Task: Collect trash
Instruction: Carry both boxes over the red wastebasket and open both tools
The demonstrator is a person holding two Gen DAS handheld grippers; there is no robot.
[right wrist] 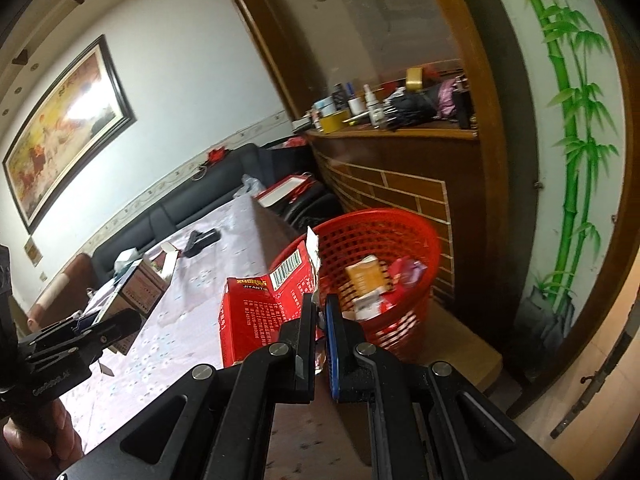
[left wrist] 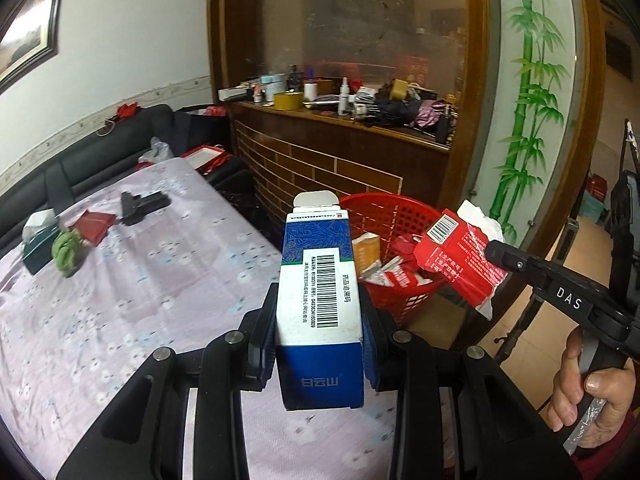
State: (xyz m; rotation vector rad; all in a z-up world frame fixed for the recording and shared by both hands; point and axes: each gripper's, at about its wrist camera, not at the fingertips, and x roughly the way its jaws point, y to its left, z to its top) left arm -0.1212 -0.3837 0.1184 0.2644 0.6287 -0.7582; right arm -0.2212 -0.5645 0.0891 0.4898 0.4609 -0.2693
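My left gripper (left wrist: 320,304) is shut on a blue and white medicine box (left wrist: 318,280), held upright above the table edge near a red mesh basket (left wrist: 400,216). My right gripper (right wrist: 320,308) is shut on a torn red carton (right wrist: 260,312); in the left wrist view that carton (left wrist: 460,256) hangs over the basket's right rim. The basket (right wrist: 380,232) stands on the floor past the table corner and holds several red and orange packages. The left gripper with its box shows at the left edge of the right wrist view (right wrist: 100,320).
The table has a lilac flowered cloth (left wrist: 140,280). On it lie a black object (left wrist: 140,204), a red packet (left wrist: 94,226), a green crumpled wad (left wrist: 68,252) and a dark tissue box (left wrist: 36,248). A cluttered wooden counter (left wrist: 340,120) and black sofa (left wrist: 100,156) stand behind.
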